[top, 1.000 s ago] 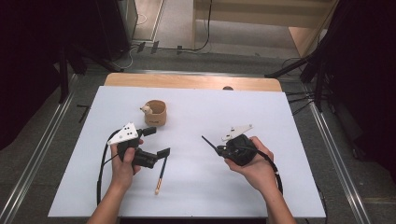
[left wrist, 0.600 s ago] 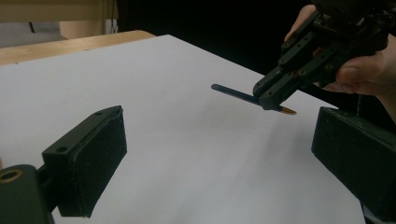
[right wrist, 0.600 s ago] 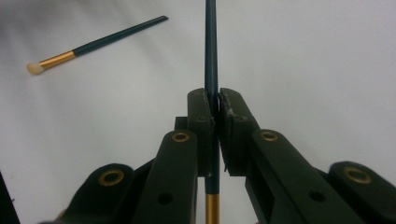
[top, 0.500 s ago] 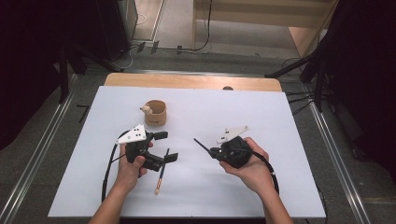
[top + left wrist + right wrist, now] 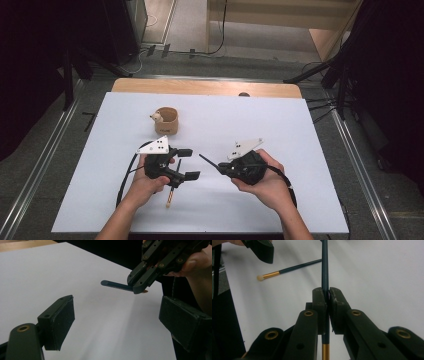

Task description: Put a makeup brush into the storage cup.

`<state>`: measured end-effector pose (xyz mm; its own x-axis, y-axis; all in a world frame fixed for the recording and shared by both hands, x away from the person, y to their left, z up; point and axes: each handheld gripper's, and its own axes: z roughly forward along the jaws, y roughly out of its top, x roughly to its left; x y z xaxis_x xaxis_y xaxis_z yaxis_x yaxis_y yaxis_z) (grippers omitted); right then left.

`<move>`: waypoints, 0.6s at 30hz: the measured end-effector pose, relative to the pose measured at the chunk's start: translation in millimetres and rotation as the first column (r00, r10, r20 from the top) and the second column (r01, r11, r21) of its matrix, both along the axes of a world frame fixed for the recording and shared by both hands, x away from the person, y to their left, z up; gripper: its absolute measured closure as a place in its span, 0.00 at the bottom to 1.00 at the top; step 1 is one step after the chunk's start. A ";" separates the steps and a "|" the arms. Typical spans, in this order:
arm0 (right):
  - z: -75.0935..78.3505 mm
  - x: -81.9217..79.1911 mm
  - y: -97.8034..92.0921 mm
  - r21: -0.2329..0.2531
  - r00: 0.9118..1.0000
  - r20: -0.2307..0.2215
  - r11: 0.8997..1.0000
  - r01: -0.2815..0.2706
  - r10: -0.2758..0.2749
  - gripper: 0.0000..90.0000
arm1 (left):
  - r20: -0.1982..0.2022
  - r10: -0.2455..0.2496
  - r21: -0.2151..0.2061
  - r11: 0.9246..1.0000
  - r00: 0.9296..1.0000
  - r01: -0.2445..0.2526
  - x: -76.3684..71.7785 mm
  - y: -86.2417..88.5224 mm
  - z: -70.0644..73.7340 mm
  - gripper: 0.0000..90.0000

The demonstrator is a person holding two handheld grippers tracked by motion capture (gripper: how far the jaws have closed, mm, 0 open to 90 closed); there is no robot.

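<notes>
The right hand-held gripper [image 5: 227, 169] has its jaws pressed together on a dark slender brush [image 5: 325, 270], pinching it across the handle. In the right gripper view the brush's long axis runs straight ahead along the jaws, its dark end pointing away and a gold band showing below the pads. In the high view that dark end sticks out from the jaws up and to the left, toward the left hand-held gripper [image 5: 189, 164]. The left gripper view shows the same dark tip [image 5: 106, 282] jutting sideways from the other gripper's closed jaws, above the white tabletop [image 5: 280, 120].

The left hand-held gripper is spread wide, holding nothing. A second brush [image 5: 172, 192] lies flat on the tabletop just beneath and beside it, its pale tip toward the person and its dark handle running up under the jaws. A small tan cup [image 5: 166, 120] stands well beyond the left gripper.
</notes>
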<state>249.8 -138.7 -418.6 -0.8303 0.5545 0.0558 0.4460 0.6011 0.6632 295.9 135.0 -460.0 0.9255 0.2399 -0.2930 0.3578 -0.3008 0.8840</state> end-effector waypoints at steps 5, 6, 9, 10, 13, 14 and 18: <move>0.2 -1.8 2.9 0.008 0.999 0.004 0.999 -0.040 0.040 0.95 | -0.021 -0.035 -0.011 0.999 0.999 0.035 -1.1 -2.7 0.0 0.23; -0.1 -2.2 3.8 0.007 0.999 0.006 0.999 -0.047 0.047 0.95 | -0.023 -0.040 -0.013 0.999 0.999 0.040 -1.0 -2.7 0.3 0.24; 0.1 -3.4 6.1 0.009 0.998 0.004 0.998 -0.065 0.065 0.95 | -0.032 -0.049 -0.019 0.999 0.998 0.048 -0.7 -2.3 0.6 0.33; 0.3 -3.8 6.8 0.012 0.997 0.004 0.997 -0.072 0.072 0.95 | -0.036 -0.058 -0.022 0.998 0.998 0.057 -0.8 -2.2 0.6 0.38; 1.1 -5.0 8.5 0.016 0.996 0.002 0.996 -0.088 0.088 0.95 | -0.049 -0.075 -0.022 0.997 0.996 0.074 0.3 -2.3 0.1 0.41; 1.1 -5.4 9.3 0.019 0.996 0.002 0.995 -0.094 0.093 0.95 | -0.053 -0.075 -0.024 0.997 0.996 0.074 1.0 -2.0 -0.1 0.42; 0.4 -6.3 11.6 0.018 0.993 0.000 0.993 -0.117 0.117 0.95 | -0.075 -0.111 -0.036 0.993 0.991 0.108 3.7 -0.5 0.2 0.48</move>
